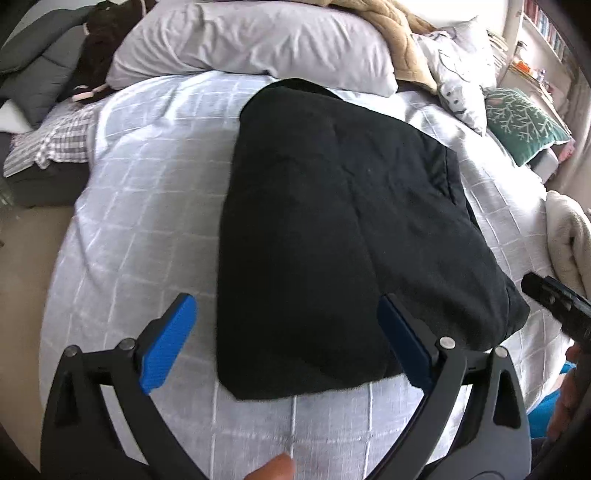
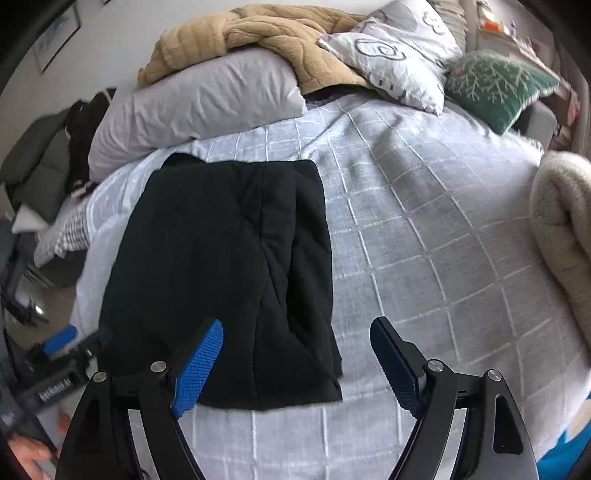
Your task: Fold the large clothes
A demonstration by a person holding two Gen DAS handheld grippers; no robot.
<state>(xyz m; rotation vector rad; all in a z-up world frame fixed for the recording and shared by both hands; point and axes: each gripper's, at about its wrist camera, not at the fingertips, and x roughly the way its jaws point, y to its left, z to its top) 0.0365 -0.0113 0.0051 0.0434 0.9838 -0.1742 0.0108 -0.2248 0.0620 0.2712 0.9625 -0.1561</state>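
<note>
Your black garment [image 1: 332, 229] lies folded into a rough rectangle on the grey checked bedspread [image 1: 147, 206], its near edge toward you and its far edge close to the grey pillow [image 1: 251, 40] at the head of the bed. Your left gripper [image 1: 288, 343] is spread wide and grasping nothing: it hovers over the garment's near edge, its left blue pad [image 1: 168, 343] above bare bedspread just left of the cloth, its right pad over the cloth itself. Your right gripper [image 2: 295, 363] is likewise released and empty; it hangs over the garment's near right corner, with one pad above the cloth and the other above bedspread to the right of it. Beyond the pillow sit a tan blanket [image 2: 258, 33] and a green patterned cushion [image 2: 498, 85].
</note>
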